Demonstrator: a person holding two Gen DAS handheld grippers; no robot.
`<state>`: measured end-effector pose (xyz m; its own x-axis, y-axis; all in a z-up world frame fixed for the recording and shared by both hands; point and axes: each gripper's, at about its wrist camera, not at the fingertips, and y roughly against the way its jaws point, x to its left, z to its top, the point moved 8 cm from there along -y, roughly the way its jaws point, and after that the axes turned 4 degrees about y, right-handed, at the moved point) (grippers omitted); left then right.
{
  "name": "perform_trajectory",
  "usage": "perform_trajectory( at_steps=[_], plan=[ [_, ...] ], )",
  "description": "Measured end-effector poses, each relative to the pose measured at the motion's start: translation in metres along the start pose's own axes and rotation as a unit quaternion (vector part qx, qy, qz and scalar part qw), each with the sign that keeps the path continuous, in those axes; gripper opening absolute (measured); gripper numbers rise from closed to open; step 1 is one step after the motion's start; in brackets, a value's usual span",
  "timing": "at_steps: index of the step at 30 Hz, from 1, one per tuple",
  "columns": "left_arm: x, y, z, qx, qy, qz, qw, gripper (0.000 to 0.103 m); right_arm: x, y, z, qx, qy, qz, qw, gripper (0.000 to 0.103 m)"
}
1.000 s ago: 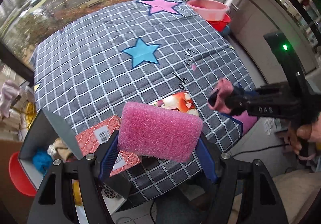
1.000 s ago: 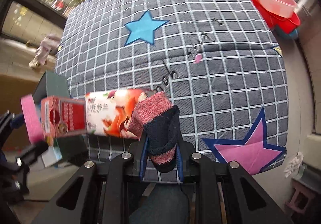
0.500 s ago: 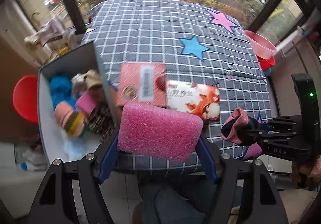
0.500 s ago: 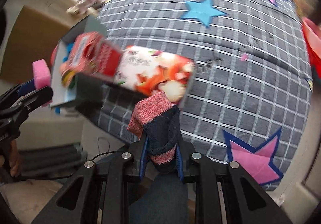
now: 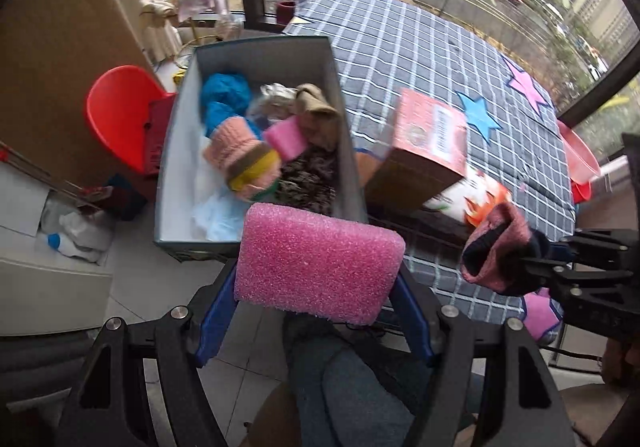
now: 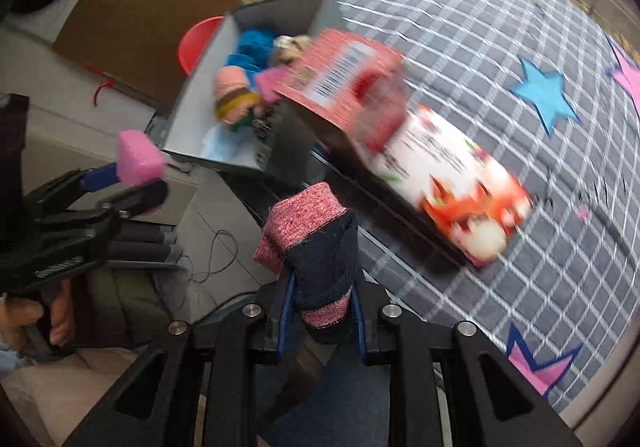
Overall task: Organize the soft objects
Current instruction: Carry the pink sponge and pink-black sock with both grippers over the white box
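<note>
My left gripper (image 5: pixel 316 307) is shut on a pink sponge (image 5: pixel 318 265), held just short of the near end of a grey box (image 5: pixel 344 119). The box holds several soft things: blue yarn (image 5: pixel 224 97), a knitted pink and yellow hat (image 5: pixel 244 159), a small pink sponge (image 5: pixel 286 137). My right gripper (image 6: pixel 320 311) is shut on a pink and navy sock (image 6: pixel 316 243), held off the table's near edge. The sock (image 5: pixel 500 247) also shows at right in the left wrist view. The left gripper with the sponge (image 6: pixel 140 159) shows at left in the right wrist view.
The box (image 6: pixel 216 87) stands beside the table with a grey checked star cloth (image 5: pixel 420 59). A red carton (image 5: pixel 432 139) and a tissue pack (image 6: pixel 452 183) lie near the table's edge. A red stool (image 5: pixel 120 115) and a white bottle (image 5: pixel 76 243) are on the floor at left.
Both grippers have swung left from over the table toward the box. The box now lies straight ahead of the left gripper. Both grips are unchanged.
</note>
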<state>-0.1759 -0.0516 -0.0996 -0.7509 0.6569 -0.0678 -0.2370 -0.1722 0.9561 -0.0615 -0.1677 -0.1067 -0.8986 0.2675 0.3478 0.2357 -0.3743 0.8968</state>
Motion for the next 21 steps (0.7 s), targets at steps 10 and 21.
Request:
perform_trajectory(
  at_steps=[10, 21],
  plan=[
    [0.048, -0.014, 0.054, -0.016, -0.011, 0.017, 0.9997, 0.075, 0.044, -0.006, 0.077, -0.02, 0.041, -0.011, 0.999, 0.025],
    [0.073, -0.031, 0.102, -0.022, -0.027, 0.006, 0.9994, 0.075, 0.064, -0.011, 0.137, -0.017, 0.058, -0.039, 0.997, 0.025]
  ],
)
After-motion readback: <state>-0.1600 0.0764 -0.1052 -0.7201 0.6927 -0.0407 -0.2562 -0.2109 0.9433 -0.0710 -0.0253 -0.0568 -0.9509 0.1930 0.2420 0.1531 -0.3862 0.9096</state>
